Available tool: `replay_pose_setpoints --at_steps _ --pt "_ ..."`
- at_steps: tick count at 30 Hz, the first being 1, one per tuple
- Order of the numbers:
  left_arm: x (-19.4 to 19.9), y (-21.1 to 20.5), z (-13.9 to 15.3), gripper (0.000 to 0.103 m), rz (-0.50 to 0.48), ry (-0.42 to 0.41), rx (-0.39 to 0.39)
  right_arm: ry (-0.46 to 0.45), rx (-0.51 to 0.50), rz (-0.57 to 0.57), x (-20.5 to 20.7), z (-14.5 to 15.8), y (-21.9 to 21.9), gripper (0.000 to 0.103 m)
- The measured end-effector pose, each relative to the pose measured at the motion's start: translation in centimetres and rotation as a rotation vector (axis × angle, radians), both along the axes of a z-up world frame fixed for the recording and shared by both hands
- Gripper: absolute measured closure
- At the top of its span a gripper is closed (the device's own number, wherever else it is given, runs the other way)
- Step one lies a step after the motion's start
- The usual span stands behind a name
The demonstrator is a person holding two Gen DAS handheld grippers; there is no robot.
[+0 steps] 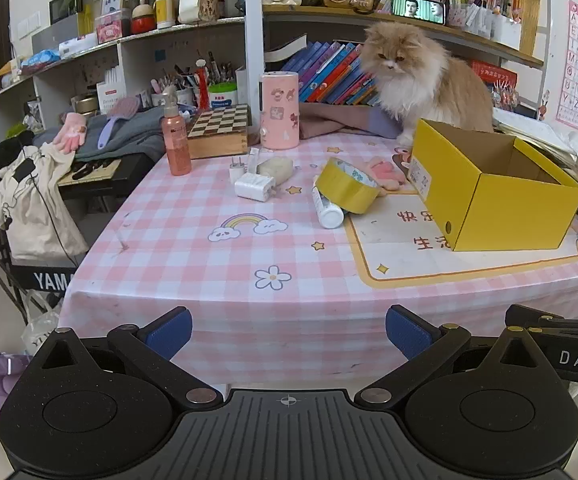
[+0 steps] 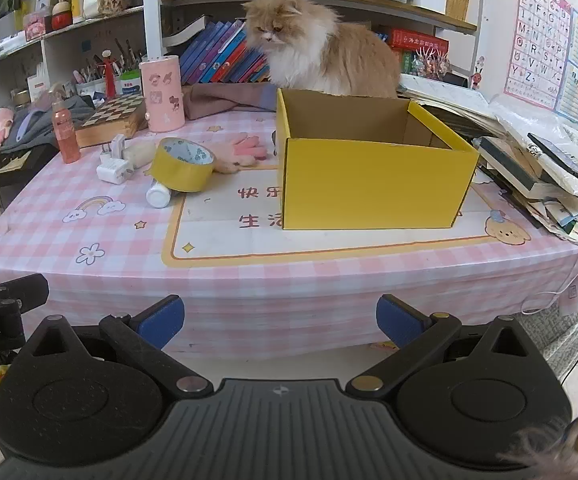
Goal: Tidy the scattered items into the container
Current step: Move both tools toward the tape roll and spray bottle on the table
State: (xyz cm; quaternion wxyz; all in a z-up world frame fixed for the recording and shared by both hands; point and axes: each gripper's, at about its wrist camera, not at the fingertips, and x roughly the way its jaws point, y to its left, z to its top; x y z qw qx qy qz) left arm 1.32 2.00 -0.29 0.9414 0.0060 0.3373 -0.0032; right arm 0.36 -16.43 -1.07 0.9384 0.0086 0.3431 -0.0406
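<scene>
An open yellow cardboard box (image 1: 521, 204) (image 2: 373, 184) stands on the pink checked table, nothing visible inside. To its left lie a yellow tape roll (image 1: 347, 186) (image 2: 181, 164), a white tube (image 1: 329, 210) (image 2: 158, 194) under the roll, a pink glove (image 1: 385, 172) (image 2: 243, 150), white chargers (image 1: 255, 186) (image 2: 114, 170) and a pale lump (image 1: 276, 168) (image 2: 139, 154). My left gripper (image 1: 288, 334) hovers open before the table's front edge, nothing between its fingers. My right gripper (image 2: 280, 322) is likewise open, in front of the box.
A fluffy cat (image 1: 421, 84) (image 2: 321, 56) sits behind the box. A pink spray bottle (image 1: 175, 136), a chessboard box (image 1: 219, 130) and a pink canister (image 1: 279, 110) stand at the back left. Books and papers (image 2: 529, 160) are piled right of the box. Shelves line the wall.
</scene>
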Motion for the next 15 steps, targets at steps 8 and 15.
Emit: replay_pose_setpoints --at_steps 8,15 --pt "0.23 -0.10 -0.39 0.000 -0.044 0.010 0.004 0.015 -0.005 0.000 0.11 -0.28 0.53 0.000" --pt "-0.07 -0.38 -0.30 0.000 -0.085 0.004 0.035 0.016 0.001 -0.005 0.04 -0.30 0.50 0.000"
